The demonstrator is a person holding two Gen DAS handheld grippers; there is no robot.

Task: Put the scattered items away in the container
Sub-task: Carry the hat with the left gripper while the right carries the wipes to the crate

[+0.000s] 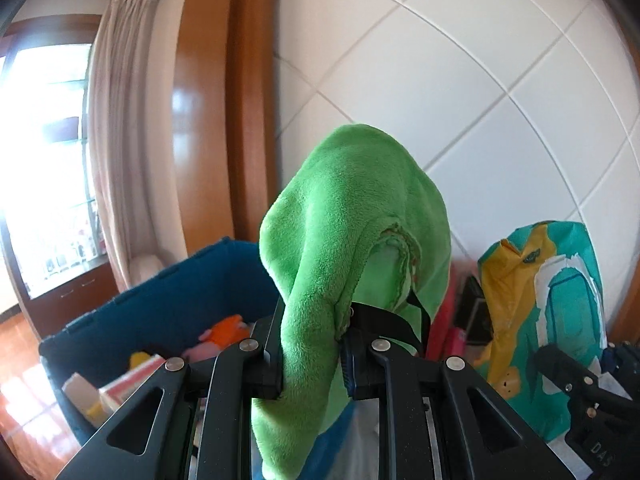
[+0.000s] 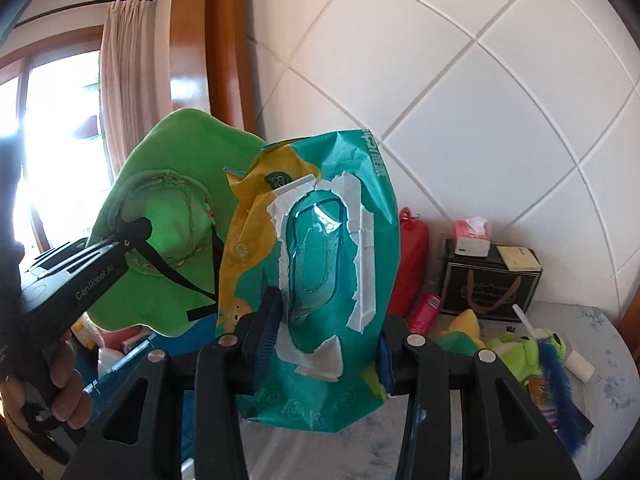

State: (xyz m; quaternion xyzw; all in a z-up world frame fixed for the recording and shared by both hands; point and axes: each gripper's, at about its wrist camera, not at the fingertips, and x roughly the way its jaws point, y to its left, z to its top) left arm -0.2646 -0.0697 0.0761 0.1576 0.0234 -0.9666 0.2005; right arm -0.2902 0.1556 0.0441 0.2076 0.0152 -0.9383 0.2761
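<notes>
While the right gripper (image 2: 326, 354) clamps a wipes pack (image 2: 332, 264), the left gripper (image 1: 310, 364) — "GenRobot.AI" — pinches a green hat (image 1: 352, 208).

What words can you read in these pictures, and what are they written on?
"GenRobot.AI": on the side of the left tongs' black body, seen from the right wrist.
"DAS": partly cut-off letters on the right tongs' black body, seen from the left wrist.
Teal and yellow wipes pack: white print near its top edge, too warped to read.
Black box: gold logo, too blurred.

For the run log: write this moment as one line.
left gripper: shut on green plush hat | right gripper: shut on wipes pack | blue bin: part-filled | both items airborne
</notes>
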